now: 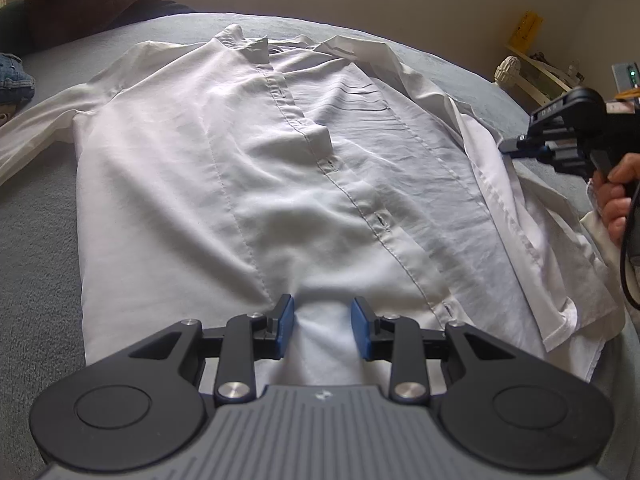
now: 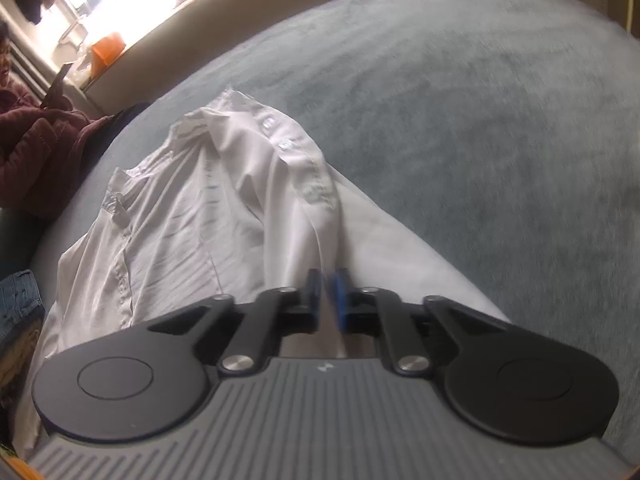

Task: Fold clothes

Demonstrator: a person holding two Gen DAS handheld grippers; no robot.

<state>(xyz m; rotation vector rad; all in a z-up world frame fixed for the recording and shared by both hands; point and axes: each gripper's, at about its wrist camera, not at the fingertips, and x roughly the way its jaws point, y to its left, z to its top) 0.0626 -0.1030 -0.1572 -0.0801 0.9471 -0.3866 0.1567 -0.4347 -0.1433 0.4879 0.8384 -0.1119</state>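
Note:
A white button-up shirt lies front-up on a grey-blue bed cover, collar at the far end. My left gripper is open above the shirt's bottom hem, its blue pads apart with cloth between them. My right gripper is shut on the shirt's right sleeve and lifts a ridge of it. In the left wrist view the right gripper shows at the shirt's right edge, held by a hand. The sleeve's buttoned cuff lies on the shirt's far side.
Blue jeans lie at the left edge of the bed. A dark red garment sits at the far left. A white shelf stands to the right, beyond the bed. A wall and a window sill run behind the bed.

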